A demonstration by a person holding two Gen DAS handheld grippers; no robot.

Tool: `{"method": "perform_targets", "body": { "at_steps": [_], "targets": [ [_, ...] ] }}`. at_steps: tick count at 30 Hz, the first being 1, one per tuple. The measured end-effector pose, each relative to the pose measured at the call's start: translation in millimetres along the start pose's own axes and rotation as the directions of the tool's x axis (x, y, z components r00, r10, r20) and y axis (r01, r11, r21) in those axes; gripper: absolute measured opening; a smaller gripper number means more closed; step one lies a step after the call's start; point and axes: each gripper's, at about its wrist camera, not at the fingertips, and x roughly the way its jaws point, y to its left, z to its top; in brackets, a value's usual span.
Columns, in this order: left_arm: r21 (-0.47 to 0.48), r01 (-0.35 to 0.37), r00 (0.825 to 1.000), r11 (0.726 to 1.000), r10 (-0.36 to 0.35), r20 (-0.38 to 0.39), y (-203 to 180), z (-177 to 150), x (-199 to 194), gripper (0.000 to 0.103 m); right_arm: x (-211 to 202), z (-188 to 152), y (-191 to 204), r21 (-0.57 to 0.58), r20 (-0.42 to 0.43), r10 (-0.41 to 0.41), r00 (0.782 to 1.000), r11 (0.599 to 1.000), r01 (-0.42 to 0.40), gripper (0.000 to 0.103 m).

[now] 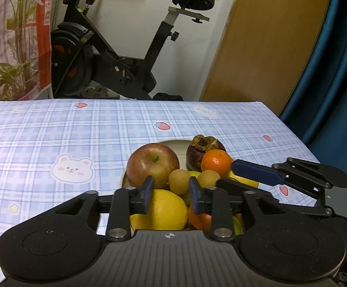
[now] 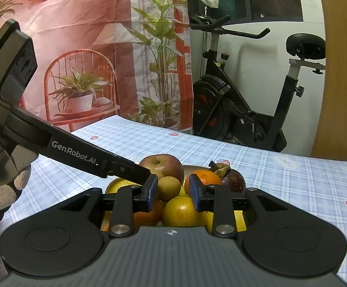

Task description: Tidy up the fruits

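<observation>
While apple (image 1: pixel 153 165) sits stem-up in bowl (image 1: pixel 173 143) | left gripper (image 1: pixel 171 184) jaws apart | right gripper (image 2: pixel 173 184) closed

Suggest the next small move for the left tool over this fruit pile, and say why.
Probably ease the left tool forward and down around the small brown fruit. Its jaws stand apart with nothing between the pads, and that fruit sits on top of the pile, just beyond the tips, in line with the gap.
</observation>
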Motion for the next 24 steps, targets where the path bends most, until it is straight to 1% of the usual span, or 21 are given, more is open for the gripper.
{"method": "perform_targets", "body": {
  "at_steps": [1,3,4,6,8,9,11,12,14,15,17,19,22,24],
  "targets": [
    [-0.004,-0.003,1.0,1.0,0.003,0.006,0,0,-3,0.048,-3,1,1,0.001,0.003,-0.005,1.0,1.0,0.005,0.032],
    [-0.015,-0.005,1.0,1.0,0.006,0.024,0,0,-13,0.059,-9,2,2,0.001,0.01,-0.015,1.0,1.0,0.015,0.034],
    [-0.022,-0.003,0.999,1.0,0.004,0.035,-1,0,-19,0.062,-13,3,4,0.001,0.015,-0.024,1.0,1.0,0.024,0.039],
    [-0.035,-0.004,0.999,0.999,0.006,0.048,-1,0,-29,0.077,-20,5,6,0.007,0.027,-0.033,0.999,0.999,0.032,0.046],
    [-0.041,-0.01,0.997,0.999,0.013,0.074,-4,-1,-41,0.083,-28,7,10,0.01,0.035,-0.047,0.998,0.999,0.046,0.057],
    [-0.04,-0.013,0.996,0.999,0.016,0.088,-5,-2,-47,0.086,-33,9,12,0.011,0.04,-0.056,0.998,0.998,0.055,0.06],
    [-0.043,-0.024,0.993,0.999,0.029,0.112,-7,-3,-60,0.09,-42,11,17,0.019,0.048,-0.069,0.996,0.998,0.068,0.077],
    [-0.049,-0.029,0.992,0.998,0.035,0.123,-9,-3,-66,0.093,-47,12,19,0.026,0.051,-0.073,0.996,0.997,0.071,0.08],
    [-0.058,-0.04,0.99,0.997,0.048,0.133,-11,-4,-78,0.096,-56,16,24,0.035,0.05,-0.09,0.995,0.995,0.089,0.088],
    [-0.058,-0.048,0.989,0.997,0.056,0.139,-12,-5,-84,0.096,-62,18,27,0.041,0.053,-0.111,0.992,0.993,0.109,0.09],
    [-0.05,-0.066,0.984,0.997,0.074,0.16,-17,-7,-96,0.096,-74,21,34,0.064,0.069,-0.163,0.984,0.985,0.159,0.098],
    [-0.046,-0.088,0.978,0.995,0.095,0.183,-22,-10,-110,0.096,-85,24,36,0.108,0.088,-0.193,0.977,0.977,0.183,0.103],
    [-0.054,-0.111,0.969,0.992,0.12,0.217,-28,-14,-135,0.096,-100,31,39,0.17,0.081,-0.199,0.977,0.968,0.183,0.103],
    [-0.059,-0.122,0.962,0.991,0.132,0.241,-31,-15,-150,0.096,-107,37,41,0.199,0.035,-0.208,0.978,0.96,0.197,0.103]
  ]
}}
